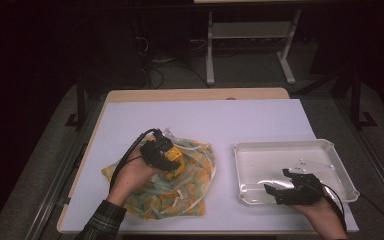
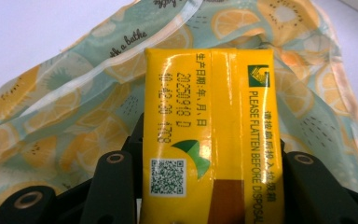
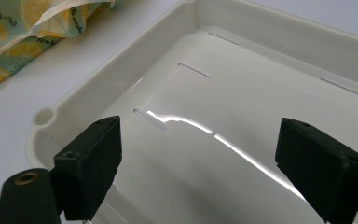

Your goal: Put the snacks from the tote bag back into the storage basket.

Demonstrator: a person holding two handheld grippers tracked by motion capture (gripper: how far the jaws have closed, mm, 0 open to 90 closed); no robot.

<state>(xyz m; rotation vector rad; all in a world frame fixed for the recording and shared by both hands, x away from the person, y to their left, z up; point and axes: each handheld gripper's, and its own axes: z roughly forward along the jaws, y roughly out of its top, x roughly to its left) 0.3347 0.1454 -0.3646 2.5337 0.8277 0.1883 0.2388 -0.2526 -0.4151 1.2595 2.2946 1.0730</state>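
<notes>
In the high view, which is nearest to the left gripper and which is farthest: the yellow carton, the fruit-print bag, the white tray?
1. yellow carton: between the left gripper jaws.
2. fruit-print bag: directly underneath, spread on the table.
3. white tray: far right, under the right gripper.

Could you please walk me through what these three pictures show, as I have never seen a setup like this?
A person sits at a table and holds a hand-held two-jaw gripper in each hand. The high view looks down from above; the other two come from cameras riding on each gripper, looking along its black jaws. On the table lie a fruit-print bag and an empty white tray. The left gripper is shut on a yellow carton, a small drink-type box, just above the bag. The right gripper hovers over the tray, jaws open, holding nothing.
</notes>
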